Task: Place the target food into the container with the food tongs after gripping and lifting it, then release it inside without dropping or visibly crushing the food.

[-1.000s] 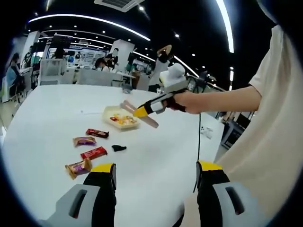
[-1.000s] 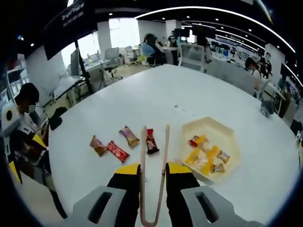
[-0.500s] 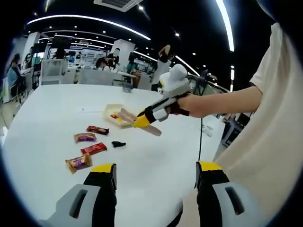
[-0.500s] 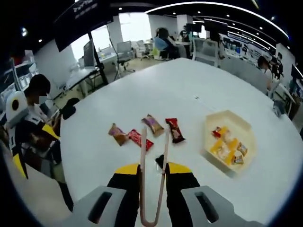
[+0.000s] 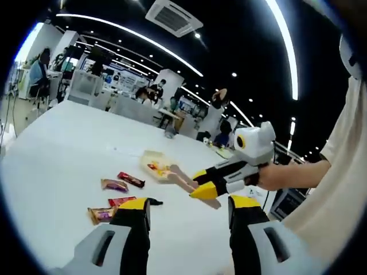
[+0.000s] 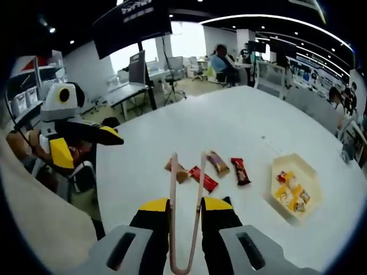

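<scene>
A large white table (image 6: 189, 132) carried the whole layout, seen from the near edge. A cream container (image 6: 295, 186), already holding several wrapped pieces, sat toward the far right in the right gripper view. Four wrapped snack bars (image 6: 210, 169) lay in a loose row to its left, well apart from it; which bar was the target could not be told. The right gripper (image 6: 185, 207) was closed on a pair of pale food tongs (image 6: 186, 212), whose open arms pointed toward the bars with nothing between them. The left gripper (image 5: 186, 213) stood wide open and empty, with the right gripper crossing in front of it in the left gripper view. A small black item (image 5: 155, 201) lay near the bars. Compared with half a second before, the bars and container appeared smaller and farther off in the right gripper view, so the tongs had drawn back from the food. By this reading, no grip had begun, and a fresh approach to a bar was needed.
</scene>
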A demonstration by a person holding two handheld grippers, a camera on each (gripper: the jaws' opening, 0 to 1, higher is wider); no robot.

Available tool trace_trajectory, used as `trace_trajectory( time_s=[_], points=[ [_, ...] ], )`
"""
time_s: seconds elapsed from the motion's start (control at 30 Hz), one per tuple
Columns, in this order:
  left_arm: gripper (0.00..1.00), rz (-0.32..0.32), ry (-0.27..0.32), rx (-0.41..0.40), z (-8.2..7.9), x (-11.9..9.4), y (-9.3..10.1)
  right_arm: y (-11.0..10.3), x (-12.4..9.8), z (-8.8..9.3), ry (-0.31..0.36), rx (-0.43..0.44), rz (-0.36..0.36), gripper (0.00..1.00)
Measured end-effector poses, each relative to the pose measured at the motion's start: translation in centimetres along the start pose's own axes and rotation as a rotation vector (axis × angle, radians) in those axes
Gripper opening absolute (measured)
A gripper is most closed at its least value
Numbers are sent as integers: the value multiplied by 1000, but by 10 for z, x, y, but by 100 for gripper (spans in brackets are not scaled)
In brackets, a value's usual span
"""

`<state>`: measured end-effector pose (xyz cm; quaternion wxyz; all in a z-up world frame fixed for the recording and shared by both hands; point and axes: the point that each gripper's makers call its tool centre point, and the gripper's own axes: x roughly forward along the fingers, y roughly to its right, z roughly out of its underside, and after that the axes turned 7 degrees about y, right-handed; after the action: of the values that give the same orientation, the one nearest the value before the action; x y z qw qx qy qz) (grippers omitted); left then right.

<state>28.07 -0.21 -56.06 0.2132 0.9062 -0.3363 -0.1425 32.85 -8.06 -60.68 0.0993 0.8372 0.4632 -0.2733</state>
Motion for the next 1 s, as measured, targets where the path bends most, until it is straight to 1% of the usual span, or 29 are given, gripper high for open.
trace_trajectory(
  time_s=[0.07,0.2,0.33,0.4,0.53,0.83,1.0],
  points=[
    [47,-6,6,-8,-1,0,-1,-8,-2,-4,8,-12,-15,20],
    [40,-15,19,-27,-2,1,-3,-17,-3,-10,24,-21,-30,20],
    [37,-20,23,-32,-3,3,-4,-22,-6,-18,51,-40,-32,20],
    [36,-23,29,-36,-5,4,-5,-27,-7,-23,65,-31,-42,20],
    [36,-21,43,-54,-8,6,-5,-37,-7,-28,74,-52,-61,20],
    [34,-10,118,-173,-23,13,-4,-49,-4,-32,73,-99,-72,20],
    [33,-10,117,-191,-22,16,-4,-49,-4,-35,79,-113,-68,20]
  ],
)
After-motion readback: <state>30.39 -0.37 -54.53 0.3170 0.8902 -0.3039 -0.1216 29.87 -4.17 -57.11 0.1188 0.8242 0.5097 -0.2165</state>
